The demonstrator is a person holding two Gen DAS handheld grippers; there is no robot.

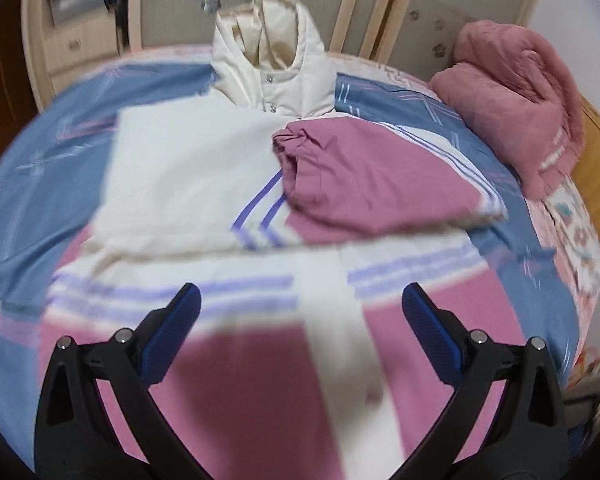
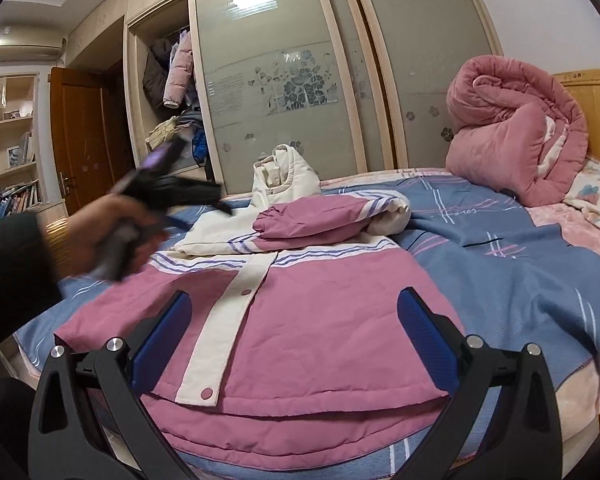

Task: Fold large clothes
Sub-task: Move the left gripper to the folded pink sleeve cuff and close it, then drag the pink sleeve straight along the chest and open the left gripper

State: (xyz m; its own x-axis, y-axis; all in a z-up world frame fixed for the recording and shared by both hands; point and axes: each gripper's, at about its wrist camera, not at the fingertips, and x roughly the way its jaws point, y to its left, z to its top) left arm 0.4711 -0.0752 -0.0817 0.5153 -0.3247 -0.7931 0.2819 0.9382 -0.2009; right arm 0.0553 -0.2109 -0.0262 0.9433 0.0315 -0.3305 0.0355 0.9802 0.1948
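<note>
Right wrist view, pink and cream jacket [image 2: 300, 320] on bed [image 2: 520, 280], both sleeves folded in, right hand-held gripper [image 2: 296, 320] and left hand-held gripper [image 1: 300, 312] both spread wide, empty.

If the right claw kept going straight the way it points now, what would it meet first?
Most likely the pink front panel of the jacket spread on the bed, near its white snap placket. The right claw is open and empty above it; depth is unclear.
</note>
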